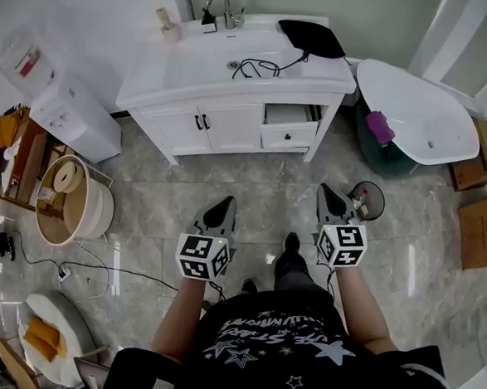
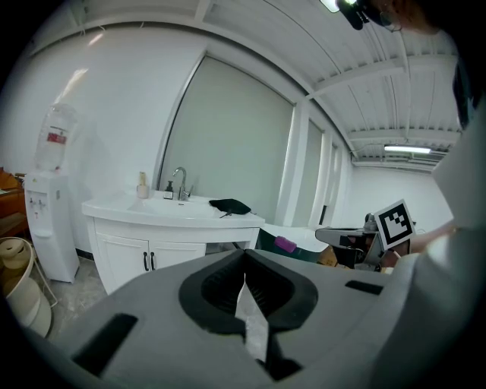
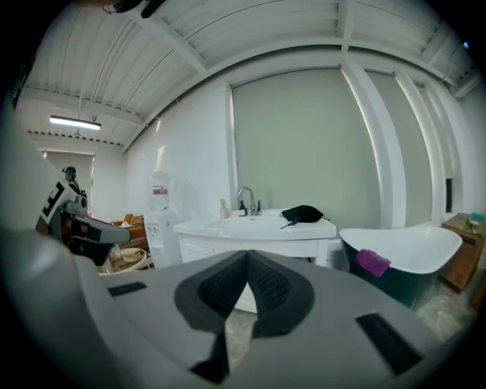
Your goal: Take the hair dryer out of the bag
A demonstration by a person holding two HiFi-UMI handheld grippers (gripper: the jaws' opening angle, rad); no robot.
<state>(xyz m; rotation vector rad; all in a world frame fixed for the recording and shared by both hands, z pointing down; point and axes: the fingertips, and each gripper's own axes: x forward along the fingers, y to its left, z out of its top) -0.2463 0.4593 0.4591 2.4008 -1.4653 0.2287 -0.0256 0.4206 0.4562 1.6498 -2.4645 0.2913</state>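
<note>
Approach stage, by my read: nothing grasped yet, bag untouched. Both grippers sit low in front of the person, well apart from the vanity [image 1: 173,72].

Left gripper [image 1: 224,205] is clenched, jaws pressed together w/ nothing between them. The left gripper view confirms it: pads meet at the tip [image 2: 244,257], only floor beyond. Right gripper [image 1: 327,193] is the same, jaws closed on each other and empty [image 3: 247,258].

Bag [image 1: 311,38] is black and lies on the counter's rear right corner, beside the basin [image 1: 229,43]. A black cord [image 1: 257,66] runs from the bag's mouth and loops into the basin. That's prob. the dryer's cord; the dryer itself isn't visible, so presumably it's inside the bag.

Relative to the grippers, the bag is ahead and higher, w/ open floor and the vanity front between. It's roughly in line w/ the right gripper and off to the right of the left one. In the right gripper view the bag [image 3: 302,214] sits above the jaw tips, a bit right. In the left gripper view it [image 2: 230,206] is almost straight above them. Tub [image 1: 408,105] stands just right of the vanity.

Next move calls for closing in on the counter, lifting both grippers to counter height and spreading the jaws. Likely one pins the bag's fabric while the other goes in at the mouth for the dryer. Watch the cord: it may drag or snag in the basin.
</note>
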